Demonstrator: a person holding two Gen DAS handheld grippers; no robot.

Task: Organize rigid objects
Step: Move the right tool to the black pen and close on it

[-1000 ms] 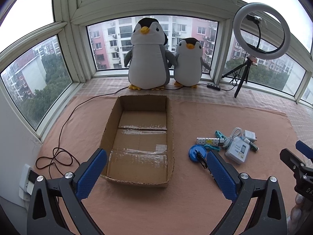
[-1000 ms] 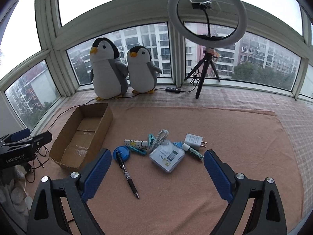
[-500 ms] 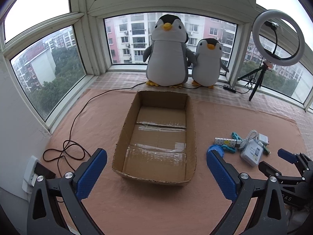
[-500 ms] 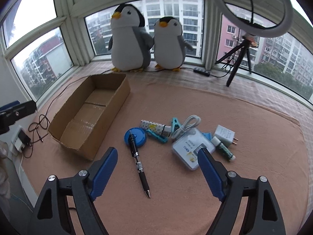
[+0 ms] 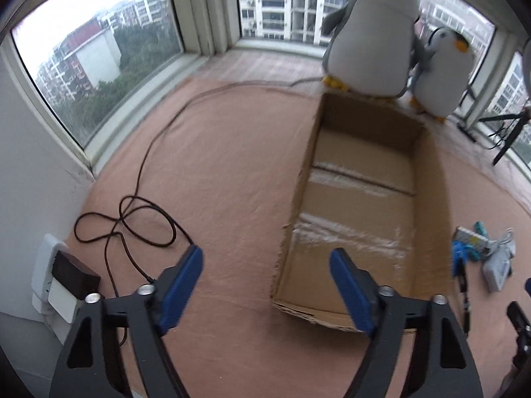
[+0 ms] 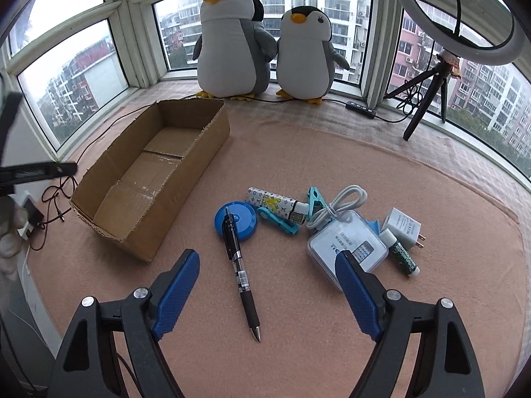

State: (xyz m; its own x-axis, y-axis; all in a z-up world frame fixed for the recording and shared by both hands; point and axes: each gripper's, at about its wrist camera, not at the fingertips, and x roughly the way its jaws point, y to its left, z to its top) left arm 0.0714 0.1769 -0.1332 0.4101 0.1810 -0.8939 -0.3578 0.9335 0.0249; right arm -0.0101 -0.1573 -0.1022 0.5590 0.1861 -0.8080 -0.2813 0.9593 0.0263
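Note:
An empty open cardboard box (image 6: 156,179) lies left of a cluster of small items on the pink cloth. A black pen (image 6: 239,265) lies with its top on a blue round disc (image 6: 245,224). Beside them are a patterned tube (image 6: 275,203), a teal clip (image 6: 315,200), a white cable (image 6: 345,202), a clear square case (image 6: 348,247), a white charger (image 6: 405,225) and a green tube (image 6: 401,252). My right gripper (image 6: 267,265) is open above the pen. My left gripper (image 5: 265,262) is open and empty, by the box's (image 5: 361,219) near left corner.
Two plush penguins (image 6: 232,36) stand at the window behind the box. A ring light on a tripod (image 6: 428,96) stands at the back right. A black cable (image 5: 139,212) coils on the cloth left of the box, near a wall socket (image 5: 63,282).
Both grippers have moved lower and closer to the cloth. The left view has swung left, toward the cable and box corner. The right gripper now straddles the pen.

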